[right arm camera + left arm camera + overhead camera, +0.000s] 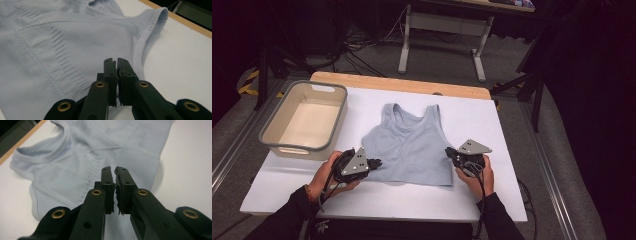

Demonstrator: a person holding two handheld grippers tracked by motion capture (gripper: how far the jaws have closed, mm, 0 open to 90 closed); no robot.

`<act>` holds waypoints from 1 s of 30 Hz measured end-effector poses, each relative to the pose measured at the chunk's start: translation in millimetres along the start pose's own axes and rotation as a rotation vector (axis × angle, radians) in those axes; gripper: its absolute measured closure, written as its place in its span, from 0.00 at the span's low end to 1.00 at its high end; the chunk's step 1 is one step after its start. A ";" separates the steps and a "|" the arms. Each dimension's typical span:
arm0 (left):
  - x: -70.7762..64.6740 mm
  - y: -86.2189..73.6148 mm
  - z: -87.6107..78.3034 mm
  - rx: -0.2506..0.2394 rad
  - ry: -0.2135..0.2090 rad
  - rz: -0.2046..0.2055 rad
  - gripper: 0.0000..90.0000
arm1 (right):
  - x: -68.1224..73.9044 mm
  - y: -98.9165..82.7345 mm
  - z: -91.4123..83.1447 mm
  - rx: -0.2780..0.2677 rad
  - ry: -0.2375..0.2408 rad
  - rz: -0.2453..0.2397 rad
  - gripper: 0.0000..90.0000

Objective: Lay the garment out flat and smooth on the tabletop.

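Pale blue tank top (409, 147) spread flat mid-counter (492, 120), right of grey bin (304, 117), likely for folding. Left claw (374, 163) at its left side edge, right claw (450, 152) at right edge; both closed, nothing gripped, seemingly poised at hem corners.

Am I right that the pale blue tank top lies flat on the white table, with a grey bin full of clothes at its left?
Not quite. The bin is empty: the high view shows its bare cream floor. The rest holds: the pale blue tank top lies flat on the white table, and the grey bin stands at its left.
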State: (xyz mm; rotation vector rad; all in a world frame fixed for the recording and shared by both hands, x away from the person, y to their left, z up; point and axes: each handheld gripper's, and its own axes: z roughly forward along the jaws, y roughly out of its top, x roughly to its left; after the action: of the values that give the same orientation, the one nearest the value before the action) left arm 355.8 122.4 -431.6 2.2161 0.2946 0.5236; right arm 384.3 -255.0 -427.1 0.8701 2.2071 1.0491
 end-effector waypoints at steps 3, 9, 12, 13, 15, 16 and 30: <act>-1.0 -7.0 0.1 -0.002 0.003 -0.023 0.91 | 2.9 0.0 1.8 0.004 0.001 -0.011 0.96; -4.4 -20.0 -1.1 0.032 0.016 0.004 0.85 | 9.5 -1.5 9.3 0.013 0.018 -0.026 0.97; -2.4 -26.9 -3.9 0.041 0.018 -0.027 0.81 | 9.8 -5.2 15.4 0.040 0.017 -0.035 0.95; -1.6 -29.1 -5.1 0.043 0.020 -0.039 0.80 | 9.0 -6.4 16.6 0.047 0.015 -0.031 0.95; 1.3 -33.0 -7.4 0.045 0.019 -0.061 0.77 | 5.3 -9.9 19.8 0.084 0.003 -0.037 0.95; 2.1 -35.8 -8.8 0.046 0.019 -0.078 0.76 | 4.1 -11.2 20.8 0.100 -0.005 -0.040 0.95; 3.2 -45.4 -4.6 0.056 0.020 -0.156 0.54 | -6.2 -17.4 22.0 0.136 -0.002 -0.005 0.87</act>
State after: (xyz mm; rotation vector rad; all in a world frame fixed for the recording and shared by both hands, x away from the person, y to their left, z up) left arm 354.9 155.6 -463.0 2.2203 0.4935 0.4569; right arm 398.0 -257.9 -452.2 0.9226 2.2988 0.9034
